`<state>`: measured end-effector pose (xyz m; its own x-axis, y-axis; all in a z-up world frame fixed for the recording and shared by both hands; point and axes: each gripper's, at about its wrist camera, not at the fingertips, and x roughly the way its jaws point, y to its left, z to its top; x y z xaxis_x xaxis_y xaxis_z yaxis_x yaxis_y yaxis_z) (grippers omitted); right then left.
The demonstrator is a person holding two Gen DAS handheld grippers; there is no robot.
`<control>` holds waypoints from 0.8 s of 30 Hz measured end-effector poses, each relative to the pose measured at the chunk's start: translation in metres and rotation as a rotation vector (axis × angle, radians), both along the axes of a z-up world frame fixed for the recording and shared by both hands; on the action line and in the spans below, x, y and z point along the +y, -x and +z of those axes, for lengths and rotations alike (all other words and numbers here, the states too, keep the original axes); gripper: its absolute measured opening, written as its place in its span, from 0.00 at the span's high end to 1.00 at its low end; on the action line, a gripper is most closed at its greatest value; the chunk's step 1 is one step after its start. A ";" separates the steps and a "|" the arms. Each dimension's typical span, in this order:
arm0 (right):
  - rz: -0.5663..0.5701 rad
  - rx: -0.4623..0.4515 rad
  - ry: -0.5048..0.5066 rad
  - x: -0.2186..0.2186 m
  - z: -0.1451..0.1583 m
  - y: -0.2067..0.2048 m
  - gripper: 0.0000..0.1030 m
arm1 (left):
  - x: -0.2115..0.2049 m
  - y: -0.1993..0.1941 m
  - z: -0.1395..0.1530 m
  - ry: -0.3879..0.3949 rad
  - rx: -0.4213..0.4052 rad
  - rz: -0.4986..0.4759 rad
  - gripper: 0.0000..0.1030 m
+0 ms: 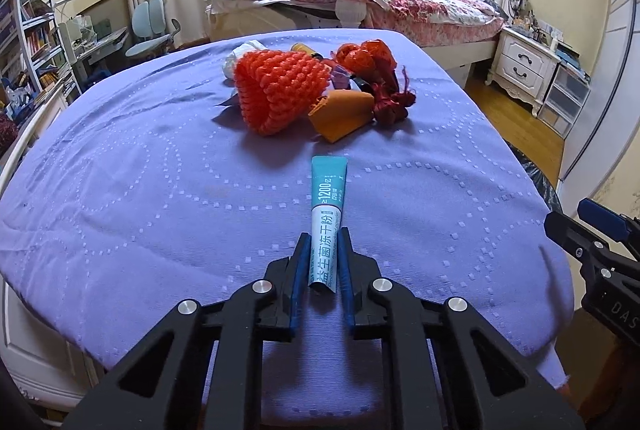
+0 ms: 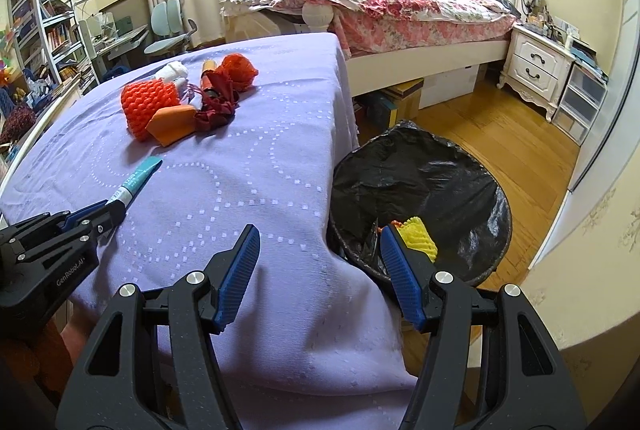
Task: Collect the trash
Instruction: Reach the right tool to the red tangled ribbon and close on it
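A teal and white sachet stick [image 1: 329,189] lies on the purple cloth-covered table [image 1: 160,209]. My left gripper [image 1: 324,238] is shut on its near end, both blue pads pressing its sides. The right wrist view shows the left gripper [image 2: 116,207] holding that sachet [image 2: 138,177]. Farther back sits a pile of trash: an orange foam net [image 1: 280,85], an orange wrapper [image 1: 340,113], a red mesh bag [image 1: 366,55] and dark red ribbon [image 1: 394,101]. My right gripper [image 2: 319,234] is open with nothing between its fingers, above the table's corner beside the black-lined bin [image 2: 420,181].
A yellow foam net [image 2: 420,236] lies inside the bin, which stands on the wooden floor [image 2: 500,133] right of the table. Beyond are a bed [image 2: 400,9], a white nightstand [image 2: 536,65], a desk chair [image 2: 168,25] and a bookshelf [image 2: 40,9] at the left.
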<state>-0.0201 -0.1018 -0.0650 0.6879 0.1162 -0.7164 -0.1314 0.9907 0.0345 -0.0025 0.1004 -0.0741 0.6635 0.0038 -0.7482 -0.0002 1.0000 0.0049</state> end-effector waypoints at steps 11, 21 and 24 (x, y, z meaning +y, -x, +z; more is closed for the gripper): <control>0.051 0.011 -0.023 0.021 0.003 -0.023 0.40 | 0.029 -0.011 0.002 -0.015 -0.016 0.065 0.84; 0.101 0.037 -0.019 0.061 -0.003 -0.065 0.40 | 0.067 -0.029 0.003 -0.018 -0.013 0.148 0.84; 0.110 0.044 -0.006 0.072 -0.006 -0.074 0.40 | 0.080 -0.036 0.002 -0.012 -0.008 0.171 0.84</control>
<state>0.0540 -0.0297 -0.0707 0.6387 0.1937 -0.7447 -0.2378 0.9701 0.0484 0.0333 0.1800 -0.0720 0.6582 0.1263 -0.7422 -0.1703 0.9852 0.0165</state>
